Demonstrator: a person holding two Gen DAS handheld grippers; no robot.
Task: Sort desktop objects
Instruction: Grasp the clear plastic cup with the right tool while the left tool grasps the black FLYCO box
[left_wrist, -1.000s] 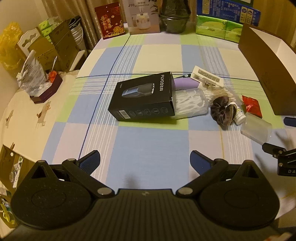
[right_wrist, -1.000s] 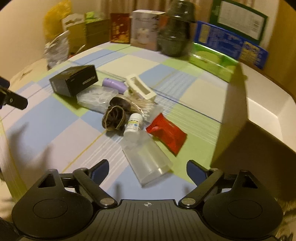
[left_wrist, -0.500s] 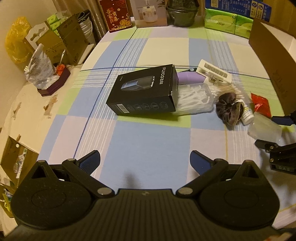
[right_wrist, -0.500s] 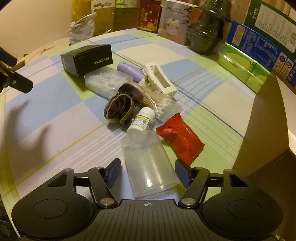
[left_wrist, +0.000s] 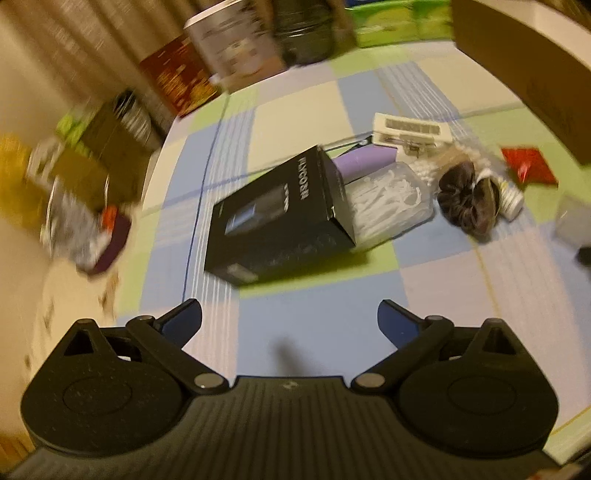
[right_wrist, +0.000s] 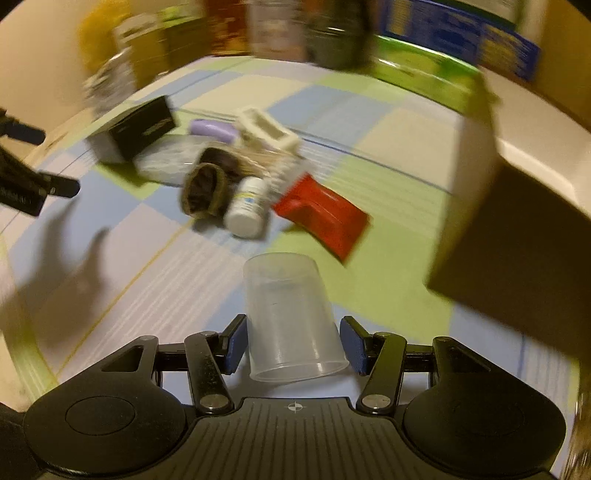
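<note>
Right tongs (right_wrist: 293, 345) have closed in since half a second ago, both pads apparently touching the clear plastic cup (right_wrist: 291, 317), near the table's (right_wrist: 155, 273) near edge. Left tongs (left_wrist: 290, 321) hover spread wide, holding nothing, before the black box (left_wrist: 280, 218).

Warm, dim yellow indoor light tinted both views. Motion blur smeared the backgrounds and edges, fisheye bending curved the rims, and soft shadows fell on the tablecloth (right_wrist: 110, 266).

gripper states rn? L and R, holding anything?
Left gripper: open, holding nothing.
Right gripper: closed on the clear plastic cup, pads at both its sides.
</note>
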